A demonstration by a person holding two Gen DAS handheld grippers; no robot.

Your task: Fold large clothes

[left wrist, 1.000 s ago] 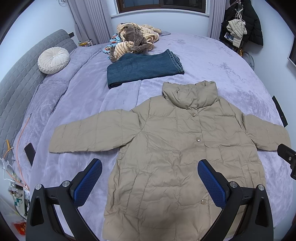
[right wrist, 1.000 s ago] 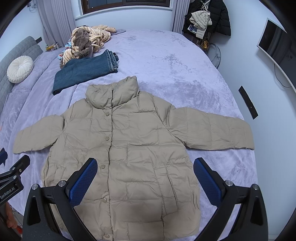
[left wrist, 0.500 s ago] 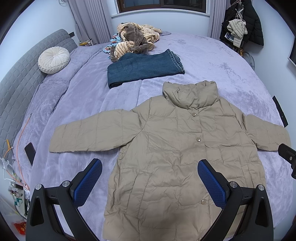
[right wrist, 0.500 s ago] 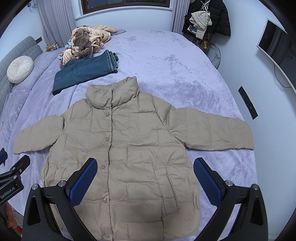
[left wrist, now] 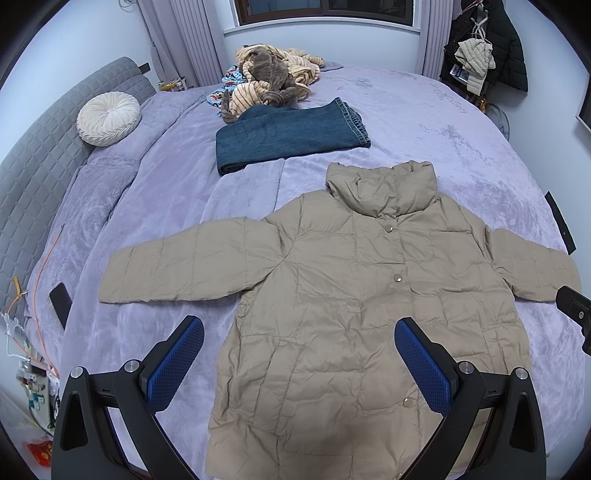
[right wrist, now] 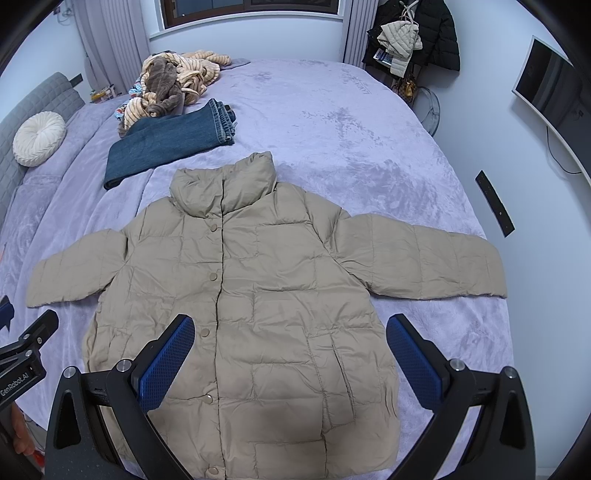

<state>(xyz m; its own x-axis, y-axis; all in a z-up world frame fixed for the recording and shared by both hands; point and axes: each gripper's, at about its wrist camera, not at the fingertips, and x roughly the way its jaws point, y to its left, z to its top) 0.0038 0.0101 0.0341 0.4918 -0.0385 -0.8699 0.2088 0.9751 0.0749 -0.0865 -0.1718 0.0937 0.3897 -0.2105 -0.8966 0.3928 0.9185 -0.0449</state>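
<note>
A beige puffer jacket point(left wrist: 354, 295) lies flat and buttoned on the lilac bed point(left wrist: 424, 122), front up, both sleeves spread out, collar toward the far side. It also shows in the right wrist view point(right wrist: 266, 295). My left gripper point(left wrist: 299, 362) is open and empty, held above the jacket's lower left hem. My right gripper point(right wrist: 291, 362) is open and empty, above the jacket's lower middle. Neither touches the jacket. Part of the left gripper point(right wrist: 26, 354) shows at the right view's left edge.
Folded blue jeans point(left wrist: 288, 136) lie beyond the collar. A heap of striped and brown clothes point(left wrist: 273, 77) sits farther back. A round white cushion point(left wrist: 109, 118) rests by the grey headboard. Coats hang at the back right point(right wrist: 417, 33). A black remote point(right wrist: 495, 203) lies at the bed's right edge.
</note>
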